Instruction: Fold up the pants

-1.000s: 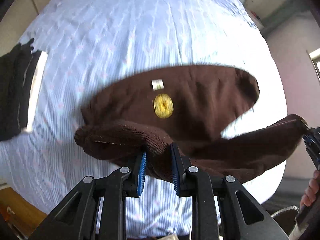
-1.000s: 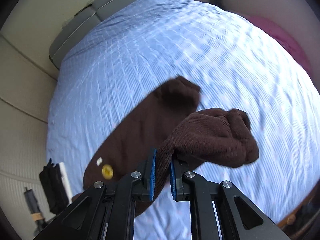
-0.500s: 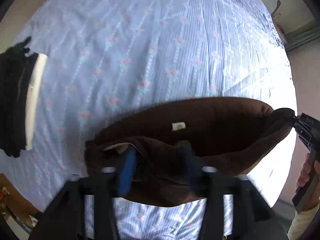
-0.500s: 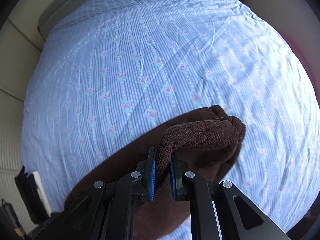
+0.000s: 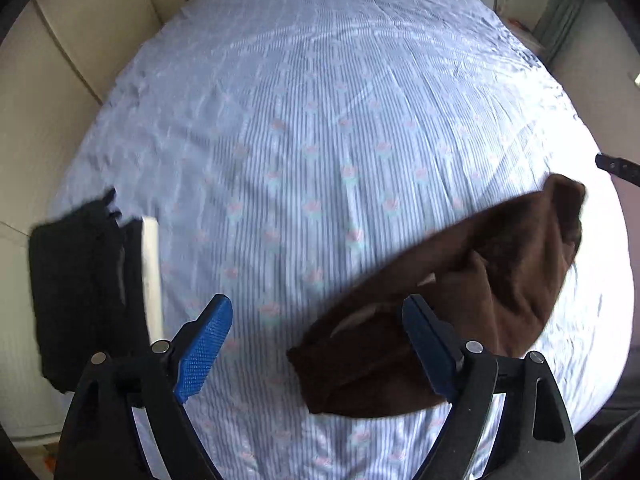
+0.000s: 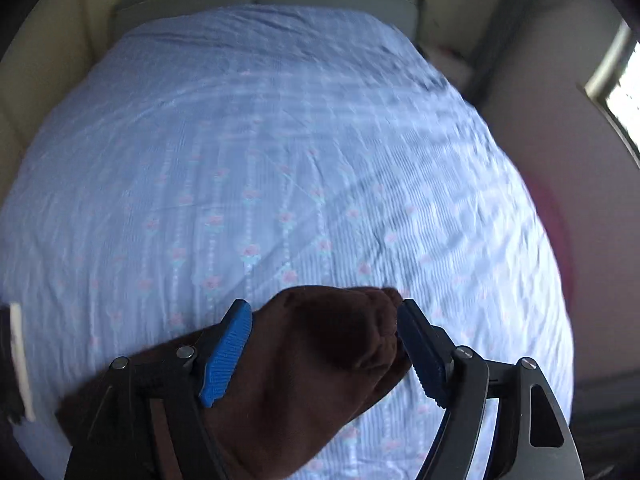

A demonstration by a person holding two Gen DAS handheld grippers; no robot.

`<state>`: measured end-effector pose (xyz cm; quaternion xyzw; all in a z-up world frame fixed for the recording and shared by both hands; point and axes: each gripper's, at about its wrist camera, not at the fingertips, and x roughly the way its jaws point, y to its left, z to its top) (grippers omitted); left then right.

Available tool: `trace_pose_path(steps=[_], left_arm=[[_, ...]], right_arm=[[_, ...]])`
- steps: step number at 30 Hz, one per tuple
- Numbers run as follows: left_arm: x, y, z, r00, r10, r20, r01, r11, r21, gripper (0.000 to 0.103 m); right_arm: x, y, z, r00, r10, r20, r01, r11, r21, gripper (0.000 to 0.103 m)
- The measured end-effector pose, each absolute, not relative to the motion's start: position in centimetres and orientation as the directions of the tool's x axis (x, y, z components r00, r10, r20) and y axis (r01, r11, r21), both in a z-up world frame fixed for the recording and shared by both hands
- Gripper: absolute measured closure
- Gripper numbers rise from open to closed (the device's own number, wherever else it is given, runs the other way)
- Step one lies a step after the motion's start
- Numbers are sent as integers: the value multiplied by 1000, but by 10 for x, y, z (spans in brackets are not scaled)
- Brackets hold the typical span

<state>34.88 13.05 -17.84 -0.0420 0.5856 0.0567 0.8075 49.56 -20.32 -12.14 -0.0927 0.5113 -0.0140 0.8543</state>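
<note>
The brown pants [image 5: 460, 304] lie in a folded heap on the blue striped bed sheet [image 5: 320, 120], toward the lower right of the left wrist view. My left gripper [image 5: 316, 344] hangs above their near end. Its jaws are opening and stand wide, and its pads are off the cloth. A tip of the right gripper [image 5: 616, 170] shows at the right edge. In the right wrist view the pants [image 6: 320, 360] bulge up between the blue fingers [image 6: 228, 352] of my right gripper [image 6: 324, 356]. Those jaws are opening too and no longer pinch the cloth.
A folded black garment with a white strip [image 5: 80, 288] lies at the bed's left edge, and its strip [image 6: 16, 360] also shows in the right wrist view. Beige padded panels [image 5: 80, 60] flank the bed. A window [image 6: 620, 80] and something pink [image 6: 560, 240] lie to the right.
Both grippers were shut on the lifted pants and have let go and spread wide. The pants have dropped onto the sheet. Both hands have shifted across the bed.
</note>
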Motion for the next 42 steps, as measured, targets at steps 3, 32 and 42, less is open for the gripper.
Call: trace_pose_path(steps=[3, 32, 42], left_arm=[[331, 140, -196, 291, -30, -956, -135, 988, -72, 16], [387, 23, -239, 180, -88, -980, 422, 906, -4, 74], [434, 32, -285, 156, 147, -977, 275, 943, 185, 63]], right_arm=[[457, -186, -112, 474, -56, -879, -174, 972, -156, 27], [316, -260, -215, 149, 123, -981, 94, 986, 138, 27], [346, -244, -215, 180, 100, -978, 60, 992, 113, 27]])
